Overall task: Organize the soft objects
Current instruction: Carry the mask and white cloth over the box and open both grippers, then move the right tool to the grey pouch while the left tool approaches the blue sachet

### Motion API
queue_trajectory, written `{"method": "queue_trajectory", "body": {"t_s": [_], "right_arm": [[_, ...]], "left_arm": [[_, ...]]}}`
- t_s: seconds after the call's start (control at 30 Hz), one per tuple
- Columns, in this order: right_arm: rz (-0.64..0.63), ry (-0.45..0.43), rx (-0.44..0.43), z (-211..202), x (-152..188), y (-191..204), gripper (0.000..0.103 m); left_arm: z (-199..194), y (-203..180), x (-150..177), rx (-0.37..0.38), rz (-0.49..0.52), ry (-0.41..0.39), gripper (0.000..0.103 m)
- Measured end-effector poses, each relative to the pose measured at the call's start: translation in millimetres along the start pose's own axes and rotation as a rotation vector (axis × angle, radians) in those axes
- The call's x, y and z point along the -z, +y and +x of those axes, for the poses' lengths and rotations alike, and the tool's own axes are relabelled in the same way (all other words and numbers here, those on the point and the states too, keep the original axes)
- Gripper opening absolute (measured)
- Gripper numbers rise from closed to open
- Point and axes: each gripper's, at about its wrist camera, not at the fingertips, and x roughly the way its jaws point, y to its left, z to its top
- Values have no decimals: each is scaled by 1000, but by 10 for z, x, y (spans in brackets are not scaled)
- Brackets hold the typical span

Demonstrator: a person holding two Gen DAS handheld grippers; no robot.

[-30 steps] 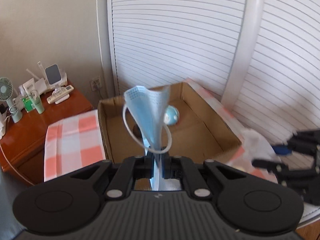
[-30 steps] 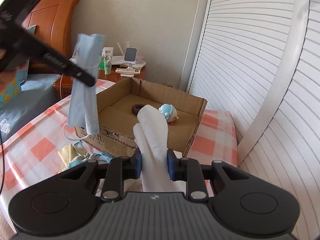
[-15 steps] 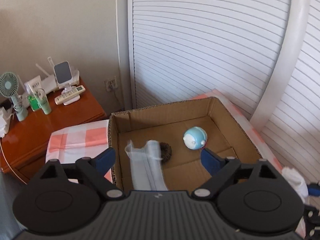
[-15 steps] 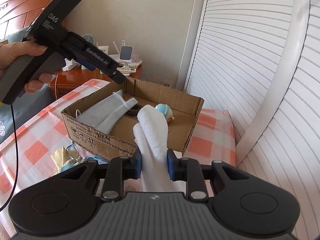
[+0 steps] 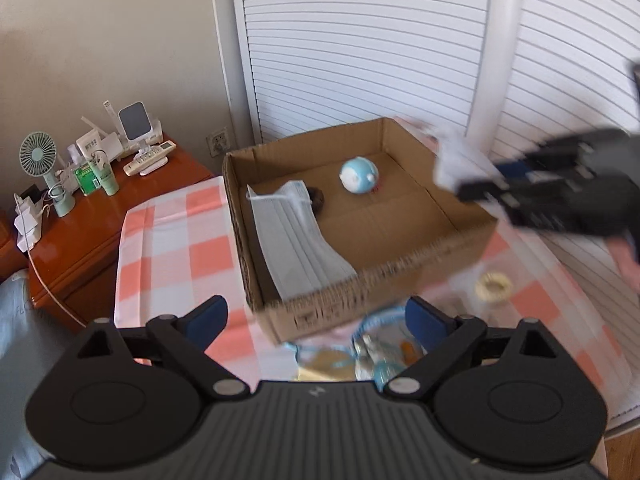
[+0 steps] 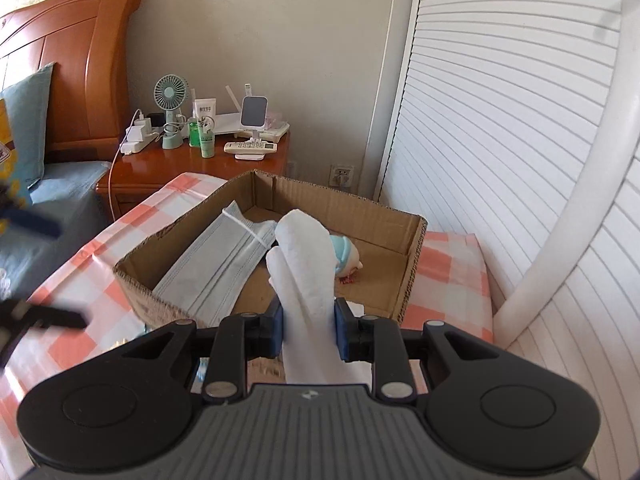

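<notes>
A pale blue face mask (image 5: 296,236) lies inside the cardboard box (image 5: 400,276), propped against its left wall. My left gripper (image 5: 316,314) hangs before the box's near wall; its jaws are opening and nothing is between them. Deeper in the box sit a round blue soft toy (image 5: 359,175) and a small dark object (image 5: 318,200). My right gripper (image 6: 309,322) is shut on a white sock (image 6: 306,256) that sticks up in front of the box (image 6: 344,208), with the mask (image 6: 216,264) to its left. In the left wrist view the right gripper (image 5: 480,188) is a blur over the box's right rim.
The box rests on a pink and white checked cloth (image 5: 176,240). In front of it lie a yellowish ring (image 5: 494,286) and blue-corded items (image 5: 376,344). A wooden bedside table (image 5: 100,216) with a fan and remote stands left; white louvred doors (image 5: 360,60) stand behind.
My left gripper opened and let the mask fall into the box, then drew back. My right gripper, still holding the white sock, moved closer to the box.
</notes>
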Motion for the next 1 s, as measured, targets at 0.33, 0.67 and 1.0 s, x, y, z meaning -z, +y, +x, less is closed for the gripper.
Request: {"method": "queue_trajectory", "body": {"t_s": [0.33, 0.67, 1.0], "right_arm": [[38, -8, 46, 485, -362, 80, 102], [104, 34, 96, 192, -203, 145, 103], [173, 62, 110, -233, 271, 167, 103]], "left_arm": [[-367, -145, 516, -37, -4, -17, 97], [-447, -158, 659, -57, -50, -52, 98], [-755, -163, 630, -106, -51, -108, 102]]}}
